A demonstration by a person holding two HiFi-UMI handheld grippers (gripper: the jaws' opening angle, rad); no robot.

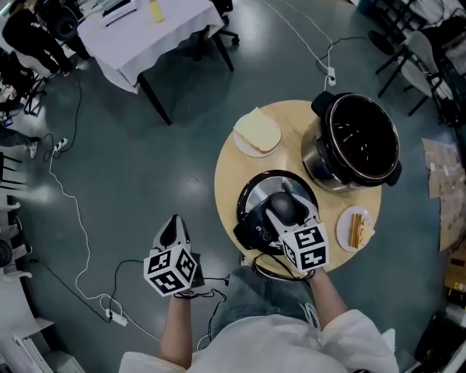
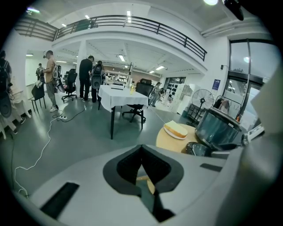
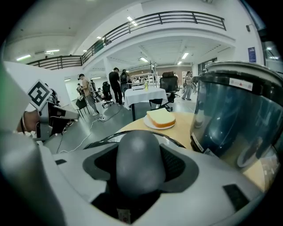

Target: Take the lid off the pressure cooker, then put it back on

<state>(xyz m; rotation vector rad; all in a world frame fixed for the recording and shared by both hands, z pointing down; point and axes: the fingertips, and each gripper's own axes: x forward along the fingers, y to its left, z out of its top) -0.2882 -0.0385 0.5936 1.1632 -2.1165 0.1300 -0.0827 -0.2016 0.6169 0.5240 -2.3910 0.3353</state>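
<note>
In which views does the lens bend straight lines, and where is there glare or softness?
Left gripper view and right gripper view: strong fisheye, the balcony railing curves, corners go black. Right gripper view: the lid knob, very near, looks soft. Head view: little bending; lamp glare on the floor.

Cool, even indoor light fills the hall, coming from ceiling lights point(image 2: 128, 13) overhead — they burn out to white in both gripper views. The head view is dimmer, with pale glare patches on the grey floor point(image 1: 191, 181) and only faint, soft shadows. Both gripper views bow strongly and fall off to black at their round edges; the lid knob point(image 3: 138, 161), close to the lens, looks soft, and the pressure cooker pot point(image 3: 239, 119) carries bluish reflections.
</note>
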